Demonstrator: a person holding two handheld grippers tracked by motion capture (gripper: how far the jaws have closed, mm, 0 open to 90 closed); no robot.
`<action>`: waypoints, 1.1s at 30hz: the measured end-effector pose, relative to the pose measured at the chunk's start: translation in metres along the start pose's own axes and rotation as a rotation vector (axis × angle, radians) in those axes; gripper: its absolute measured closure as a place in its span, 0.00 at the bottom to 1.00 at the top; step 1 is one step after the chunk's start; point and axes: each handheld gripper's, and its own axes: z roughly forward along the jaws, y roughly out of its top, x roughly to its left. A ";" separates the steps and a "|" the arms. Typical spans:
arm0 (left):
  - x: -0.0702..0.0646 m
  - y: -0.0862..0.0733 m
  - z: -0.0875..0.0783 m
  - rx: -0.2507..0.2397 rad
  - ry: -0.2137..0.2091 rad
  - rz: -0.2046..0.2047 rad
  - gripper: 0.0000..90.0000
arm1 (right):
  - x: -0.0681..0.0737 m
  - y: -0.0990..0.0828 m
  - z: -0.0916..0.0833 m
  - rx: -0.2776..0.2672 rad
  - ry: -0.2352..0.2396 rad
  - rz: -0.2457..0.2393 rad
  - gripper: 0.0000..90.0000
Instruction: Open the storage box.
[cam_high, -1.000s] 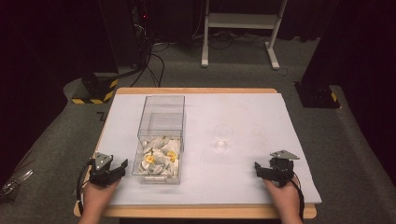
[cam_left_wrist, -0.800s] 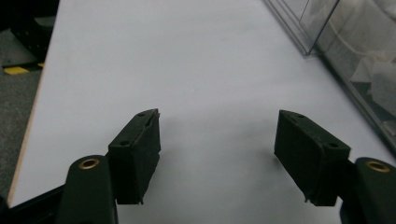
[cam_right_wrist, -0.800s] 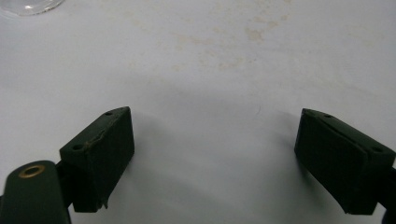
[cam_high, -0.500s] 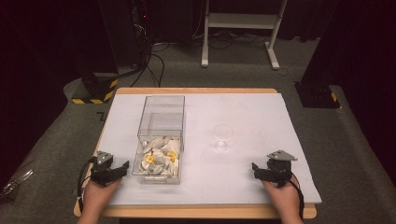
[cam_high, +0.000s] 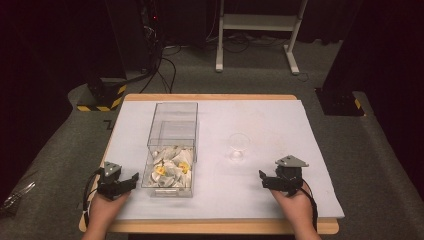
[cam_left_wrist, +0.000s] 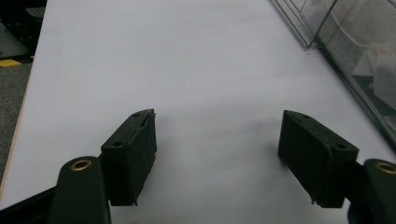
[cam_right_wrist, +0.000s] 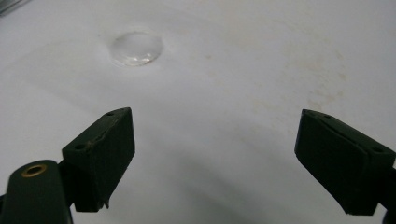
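A clear plastic box (cam_high: 172, 150) stands left of centre on the white sheet (cam_high: 280, 125); its near half holds several white and yellow packets (cam_high: 170, 167). To its right stands an empty clear glass (cam_high: 238, 146), which the right gripper view has at the upper left (cam_right_wrist: 136, 47). My left gripper (cam_high: 129, 181) rests near the front edge, just left of the box. Its jaws have just been opening and stand open over bare sheet (cam_left_wrist: 217, 140), with the box wall (cam_left_wrist: 355, 46) at the right. My right gripper (cam_high: 265, 180) hovers open, near and right of the glass, with nothing between its jaws (cam_right_wrist: 215, 140).
The sheet covers a wooden table whose edge (cam_high: 210, 227) runs along the front. On the dark carpet behind stand a white metal frame (cam_high: 255, 35) and two black bases with yellow stripes (cam_high: 102, 95) (cam_high: 340, 102). Cables (cam_high: 165, 65) lie on the floor.
The right gripper has drifted a little left and lifted off the sheet. The left hand has stayed where it was.
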 end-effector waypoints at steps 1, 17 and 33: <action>0.000 0.000 0.000 -0.001 0.001 0.000 0.31 | 0.002 0.002 0.000 -0.001 0.006 -0.005 0.14; -0.001 -0.001 0.000 -0.002 0.005 0.001 0.32 | 0.037 0.024 0.007 -0.043 0.080 -0.054 0.14; -0.002 -0.001 -0.001 -0.004 0.004 0.001 0.32 | 0.073 0.043 0.010 -0.078 0.144 -0.121 0.14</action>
